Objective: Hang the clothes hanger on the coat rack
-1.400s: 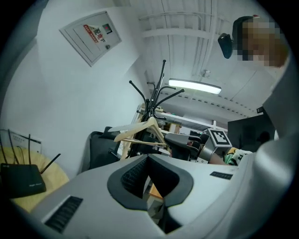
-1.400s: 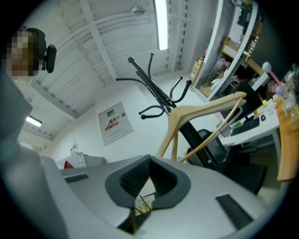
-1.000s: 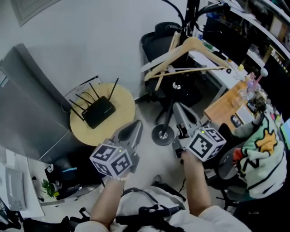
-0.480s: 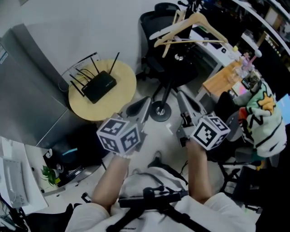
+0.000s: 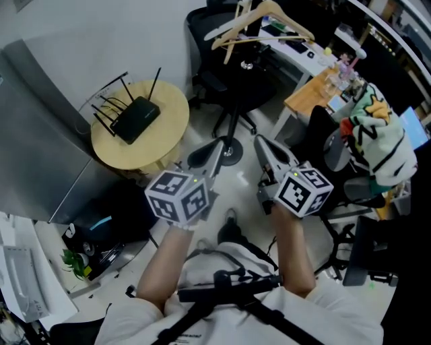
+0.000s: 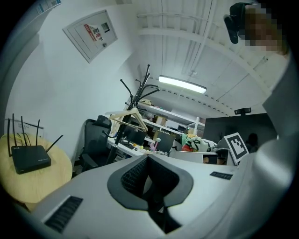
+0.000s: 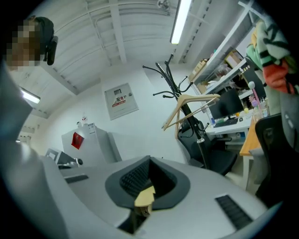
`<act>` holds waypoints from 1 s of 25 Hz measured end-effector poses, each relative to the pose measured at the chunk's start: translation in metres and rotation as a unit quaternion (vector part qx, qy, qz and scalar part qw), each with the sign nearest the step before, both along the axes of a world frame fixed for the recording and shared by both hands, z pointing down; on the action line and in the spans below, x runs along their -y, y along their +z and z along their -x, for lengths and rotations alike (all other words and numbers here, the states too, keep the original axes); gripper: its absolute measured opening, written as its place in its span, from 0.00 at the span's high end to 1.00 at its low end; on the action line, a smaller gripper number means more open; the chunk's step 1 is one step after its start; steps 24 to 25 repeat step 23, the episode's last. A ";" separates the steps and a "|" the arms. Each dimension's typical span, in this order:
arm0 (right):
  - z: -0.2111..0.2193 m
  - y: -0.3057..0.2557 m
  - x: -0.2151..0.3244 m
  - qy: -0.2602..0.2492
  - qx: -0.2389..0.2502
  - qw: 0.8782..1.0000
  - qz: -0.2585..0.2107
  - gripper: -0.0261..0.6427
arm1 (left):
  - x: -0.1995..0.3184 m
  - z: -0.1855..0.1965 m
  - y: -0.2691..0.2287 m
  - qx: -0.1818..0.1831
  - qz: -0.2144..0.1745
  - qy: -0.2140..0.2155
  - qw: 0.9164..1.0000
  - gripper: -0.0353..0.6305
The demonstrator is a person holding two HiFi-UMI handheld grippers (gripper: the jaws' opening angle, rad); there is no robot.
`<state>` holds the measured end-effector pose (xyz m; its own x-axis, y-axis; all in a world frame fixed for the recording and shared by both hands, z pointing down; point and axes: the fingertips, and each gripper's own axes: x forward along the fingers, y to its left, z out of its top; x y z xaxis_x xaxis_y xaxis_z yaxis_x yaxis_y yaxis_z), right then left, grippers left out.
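Clothes hanger (image 5: 291, 20) on coat rack (image 5: 234, 114), well ahead of left gripper (image 5: 214, 149), right gripper (image 5: 261, 143); both closed, empty.

I'm standing in an office: black swivel chair (image 5: 209, 74), desk (image 5: 306, 98) with monitor (image 7: 230, 100) and keyboard (image 7: 224, 122), router (image 5: 133, 118) on a round table (image 5: 168, 138), strip light (image 6: 182, 85) overhead

The person wears a white short-sleeved shirt (image 5: 322, 304) with a black strap harness (image 5: 225, 294) buckled across the front. Each hand carries a smooth, pale grey tool that narrows towards its tip: the left gripper (image 5: 217, 148) and the right gripper (image 5: 260, 143). Each bears a white cube (image 5: 179, 197) printed with black square markers. The jaws are lined with black ribbed pads (image 6: 135, 175).
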<state>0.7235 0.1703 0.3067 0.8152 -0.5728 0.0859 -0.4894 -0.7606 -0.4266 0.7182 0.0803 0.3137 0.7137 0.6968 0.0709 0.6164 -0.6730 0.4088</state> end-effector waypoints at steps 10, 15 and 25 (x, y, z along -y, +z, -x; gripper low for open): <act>0.023 0.002 -0.015 0.022 0.004 1.000 0.000 0.97 | -0.019 0.025 -0.006 -0.007 -0.002 0.031 1.000 0.95; 0.027 0.001 -0.020 0.032 0.005 0.999 0.005 0.97 | -0.023 0.024 -0.006 -0.008 -0.004 0.038 0.999 0.95; 0.019 0.004 -0.012 0.028 0.010 1.000 0.009 0.97 | -0.019 0.018 -0.005 -0.008 -0.004 0.043 0.999 0.95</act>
